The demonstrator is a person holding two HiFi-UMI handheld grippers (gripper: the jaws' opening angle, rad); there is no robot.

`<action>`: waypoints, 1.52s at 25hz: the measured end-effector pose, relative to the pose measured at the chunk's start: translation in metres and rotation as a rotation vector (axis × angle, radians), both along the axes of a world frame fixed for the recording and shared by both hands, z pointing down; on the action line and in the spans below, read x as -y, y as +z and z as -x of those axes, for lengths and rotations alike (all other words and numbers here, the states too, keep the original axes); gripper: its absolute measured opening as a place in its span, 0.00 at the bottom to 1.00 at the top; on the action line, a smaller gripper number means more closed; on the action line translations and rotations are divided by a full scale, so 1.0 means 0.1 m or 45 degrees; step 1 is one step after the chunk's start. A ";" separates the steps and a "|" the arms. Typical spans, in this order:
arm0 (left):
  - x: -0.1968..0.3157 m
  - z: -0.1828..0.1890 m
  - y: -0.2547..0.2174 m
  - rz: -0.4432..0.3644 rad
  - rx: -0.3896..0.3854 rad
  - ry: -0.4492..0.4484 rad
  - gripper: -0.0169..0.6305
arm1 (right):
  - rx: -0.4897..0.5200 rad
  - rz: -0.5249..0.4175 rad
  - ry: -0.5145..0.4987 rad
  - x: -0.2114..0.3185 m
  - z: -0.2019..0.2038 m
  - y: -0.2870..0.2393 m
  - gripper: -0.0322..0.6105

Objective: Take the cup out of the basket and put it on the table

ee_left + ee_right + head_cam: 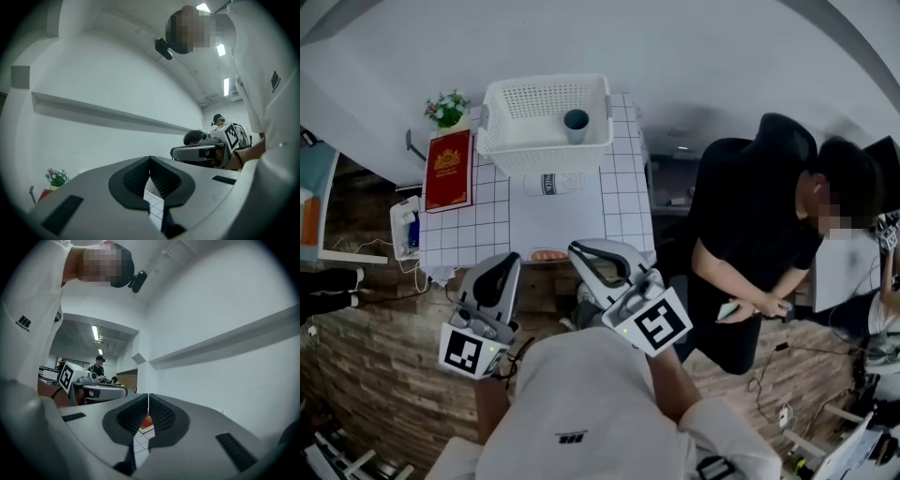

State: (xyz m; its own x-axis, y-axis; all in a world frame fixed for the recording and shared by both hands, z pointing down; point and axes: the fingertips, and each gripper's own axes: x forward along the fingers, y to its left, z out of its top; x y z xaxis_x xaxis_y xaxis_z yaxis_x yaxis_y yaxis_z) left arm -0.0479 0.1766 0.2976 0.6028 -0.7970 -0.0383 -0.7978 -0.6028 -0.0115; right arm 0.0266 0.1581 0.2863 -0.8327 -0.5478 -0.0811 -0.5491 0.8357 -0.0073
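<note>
Room: white wall (694,56) behind a small table, wood-patterned floor (366,375) around it.
Table (581,220): white top with a grid of square tiles, its far edge against the wall.
Basket (546,155): white, perforated sides, standing at the far end of the table.
Cup (576,122): dark blue-grey, upright inside the basket, close to its right wall.
Red book (448,169): lying flat on the left part of the table, just left of the basket.
Plant (445,109): small pot of flowers at the far left corner, beside the book's far end.
White cylinder (553,184): lying on its side on the table, just on the near side of the basket.
Left gripper (150,159): held at the near edge of the table, well apart from the basket; jaws closed with the tips meeting and nothing between them.
Right gripper (148,397): beside the left one at the near edge, tilted towards the table; jaws pressed together, nothing between them.
Bystander (750,253): person in black on a black chair to the right of the table, holding a small device in both hands.
</note>
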 end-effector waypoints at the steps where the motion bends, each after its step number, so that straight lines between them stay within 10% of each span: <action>1: 0.04 -0.01 0.00 0.004 0.001 -0.004 0.04 | -0.004 -0.003 -0.003 0.03 -0.01 0.00 0.07; 38: 2.04 0.39 0.16 0.072 -0.030 0.205 0.04 | -0.015 0.050 0.200 1.90 0.36 0.21 0.07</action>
